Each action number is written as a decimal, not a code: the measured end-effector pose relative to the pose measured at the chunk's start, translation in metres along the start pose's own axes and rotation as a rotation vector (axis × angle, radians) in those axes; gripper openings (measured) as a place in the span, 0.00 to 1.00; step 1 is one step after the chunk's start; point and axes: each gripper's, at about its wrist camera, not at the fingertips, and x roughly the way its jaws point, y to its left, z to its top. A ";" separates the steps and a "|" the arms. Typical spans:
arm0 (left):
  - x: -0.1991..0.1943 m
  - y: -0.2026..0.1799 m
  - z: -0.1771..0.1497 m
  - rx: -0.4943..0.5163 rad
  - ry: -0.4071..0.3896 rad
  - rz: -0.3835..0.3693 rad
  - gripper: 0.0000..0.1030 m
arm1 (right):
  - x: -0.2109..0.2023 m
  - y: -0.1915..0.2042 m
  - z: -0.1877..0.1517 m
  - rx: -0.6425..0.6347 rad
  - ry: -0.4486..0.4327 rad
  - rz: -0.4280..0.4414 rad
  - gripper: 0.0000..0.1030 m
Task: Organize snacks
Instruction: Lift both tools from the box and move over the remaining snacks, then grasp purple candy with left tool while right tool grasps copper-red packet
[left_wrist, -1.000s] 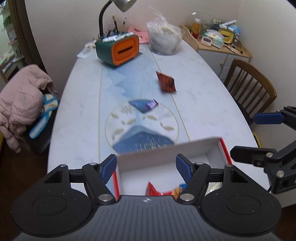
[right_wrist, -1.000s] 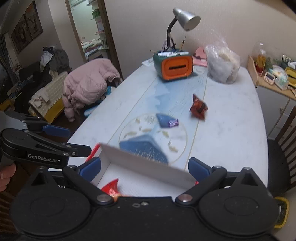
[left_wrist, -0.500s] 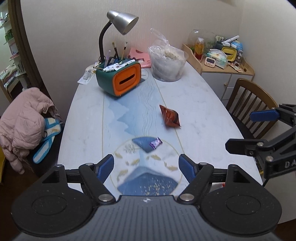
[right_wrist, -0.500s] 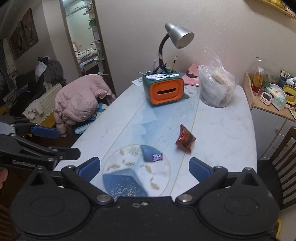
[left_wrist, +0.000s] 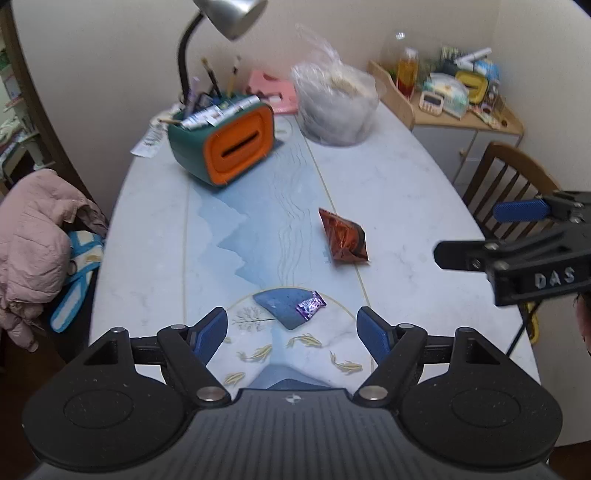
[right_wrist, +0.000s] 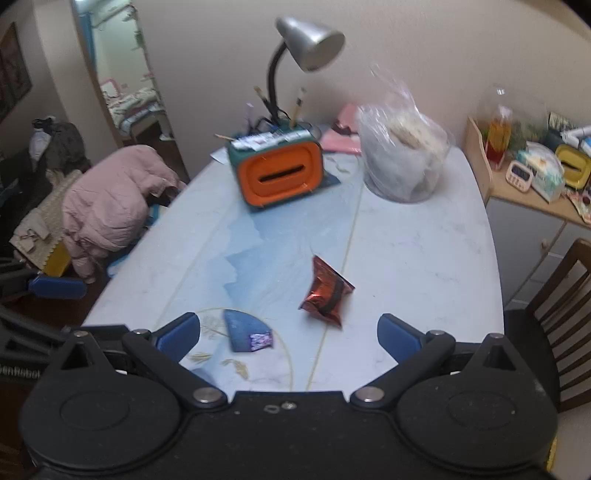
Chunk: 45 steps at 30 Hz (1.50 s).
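Crinkly foil on that red snack bag (left_wrist: 344, 237) mid-desk (left_wrist: 399, 192) looks light and slippery, so I'd pinch its crimped edge, purple candy (left_wrist: 311, 305) sits nearer, both my left tongs (left_wrist: 291, 334) and right tongs (right_wrist: 289, 334) wide, empty.

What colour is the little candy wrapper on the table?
Purple with whitish markings: the candy wrapper shows best in the left wrist view, lying on the table.

Counter (left_wrist: 406, 192): pale marble white, blue mountain print, gold fish. Snack bag (left_wrist: 343, 238): shiny red-orange. Candy (left_wrist: 311, 305): purple wrapper. Organizer box (left_wrist: 221, 144): green, orange front. Lamp (left_wrist: 231, 14): silver shade, black neck. Jacket (left_wrist: 33, 236): dusty pink.
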 end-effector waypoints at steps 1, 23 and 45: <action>0.010 -0.002 0.002 0.011 0.013 -0.006 0.75 | 0.010 -0.004 0.002 0.006 0.012 -0.003 1.00; 0.198 -0.015 0.023 0.086 0.289 -0.039 0.74 | 0.180 -0.066 0.017 0.149 0.206 -0.029 0.99; 0.258 -0.027 0.010 0.171 0.312 -0.058 0.56 | 0.247 -0.072 0.013 0.189 0.257 -0.019 0.82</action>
